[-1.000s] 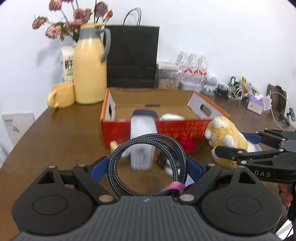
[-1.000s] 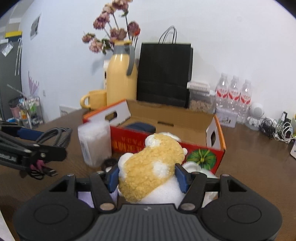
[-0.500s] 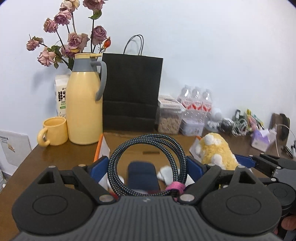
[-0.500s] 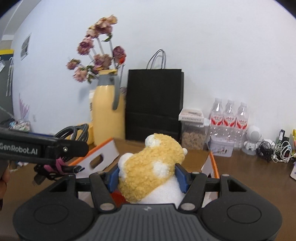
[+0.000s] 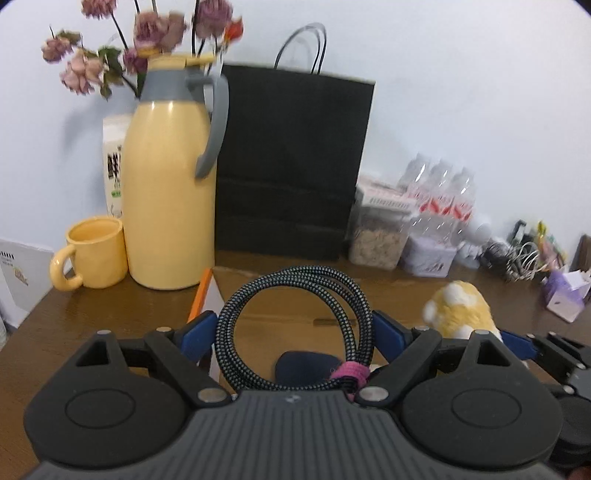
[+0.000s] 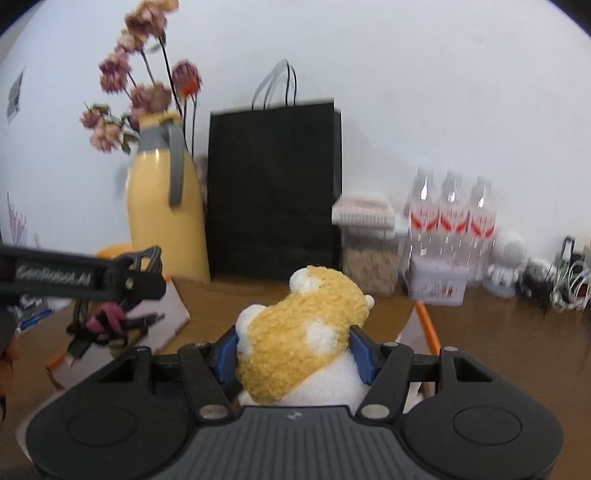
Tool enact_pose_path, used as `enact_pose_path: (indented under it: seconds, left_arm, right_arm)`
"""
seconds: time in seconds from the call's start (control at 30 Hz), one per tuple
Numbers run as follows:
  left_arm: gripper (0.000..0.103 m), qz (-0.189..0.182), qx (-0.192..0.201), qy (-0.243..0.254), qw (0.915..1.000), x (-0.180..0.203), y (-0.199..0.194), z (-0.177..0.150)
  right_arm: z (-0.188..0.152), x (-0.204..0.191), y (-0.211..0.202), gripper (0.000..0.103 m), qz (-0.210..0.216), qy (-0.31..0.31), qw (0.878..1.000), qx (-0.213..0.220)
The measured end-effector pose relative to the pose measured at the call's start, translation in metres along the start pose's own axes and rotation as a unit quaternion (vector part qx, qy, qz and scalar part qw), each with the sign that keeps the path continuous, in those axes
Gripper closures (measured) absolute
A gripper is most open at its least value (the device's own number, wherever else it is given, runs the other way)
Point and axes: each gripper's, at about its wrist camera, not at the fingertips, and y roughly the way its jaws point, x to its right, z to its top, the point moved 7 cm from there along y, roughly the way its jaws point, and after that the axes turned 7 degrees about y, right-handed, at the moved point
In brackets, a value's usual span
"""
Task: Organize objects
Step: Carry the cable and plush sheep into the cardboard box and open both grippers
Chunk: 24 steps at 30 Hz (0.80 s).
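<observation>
Braided cable (image 5: 295, 325), fuzzy plush toy (image 6: 303, 332), glossy wooden table (image 5: 92, 317)

black and white woven cable (image 5: 295, 325) with a pink band (image 5: 350, 371), yellow and white fluffy toy (image 6: 306, 332), yellow jug (image 5: 168, 192) with grey top, yellow cup (image 5: 94, 253), black paper bag (image 5: 291, 162), brown worktop (image 5: 92, 317), dusty pink flowers (image 5: 155, 29), blue pads (image 5: 195, 332) on black jaws

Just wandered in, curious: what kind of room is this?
Probably a home or office room: a wooden table against a white wall holds a yellow thermos jug, dried flowers and water bottles.
</observation>
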Motion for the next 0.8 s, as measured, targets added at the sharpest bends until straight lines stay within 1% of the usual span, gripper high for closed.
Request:
enact_pose_path:
  seconds: [0.13, 0.17, 0.27, 0.37, 0.4, 0.43, 0.47, 0.5, 0.53, 0.8]
  left_arm:
    - [0.014, -0.009, -0.027, 0.001, 0.9996, -0.001, 0.016, -0.011]
    - [0.014, -0.013, -0.025, -0.002, 0.9996, -0.001, 0.015, -0.011]
    - [0.014, -0.008, -0.02, 0.008, 0.9997, 0.001, 0.012, -0.011]
    - [0.012, -0.013, -0.026, 0.015, 0.9995, 0.006, 0.011, -0.015]
    - [0.01, -0.012, -0.026, 0.017, 0.9995, 0.008, 0.01, -0.015]
    - [0.0, -0.009, -0.024, 0.018, 0.9995, 0.008, 0.009, -0.016]
    - [0.0, -0.009, -0.02, 0.017, 0.9996, 0.009, 0.008, -0.015]
    - [0.0, -0.006, -0.017, 0.015, 0.9997, 0.009, 0.006, -0.015]
    - [0.0, -0.006, -0.019, 0.015, 0.9997, 0.009, 0.006, -0.015]
    - [0.0, -0.004, -0.022, 0.007, 0.9997, 0.008, 0.006, -0.015]
  right_arm:
    - [-0.008, 0.001, 0.007, 0.043, 0.0, -0.002, 1.0, -0.008]
    - [-0.01, 0.001, 0.008, 0.043, 0.0, -0.003, 1.0, -0.012]
    - [-0.013, -0.003, 0.009, 0.043, -0.001, -0.009, 1.0, -0.016]
    - [-0.013, -0.006, 0.006, 0.042, 0.0, -0.012, 1.0, -0.017]
    - [-0.013, -0.006, 0.005, 0.039, 0.0, -0.012, 1.0, -0.019]
    - [-0.013, -0.006, 0.004, 0.033, -0.002, -0.013, 1.0, -0.02]
    - [-0.013, -0.006, 0.002, 0.026, -0.005, -0.014, 1.0, -0.02]
    - [-0.013, -0.006, 0.0, 0.005, -0.01, -0.014, 1.0, -0.016]
    - [-0.013, -0.006, -0.002, 0.0, -0.012, -0.013, 1.0, -0.009]
    - [-0.011, -0.006, -0.009, 0.0, -0.016, -0.009, 1.0, -0.002]
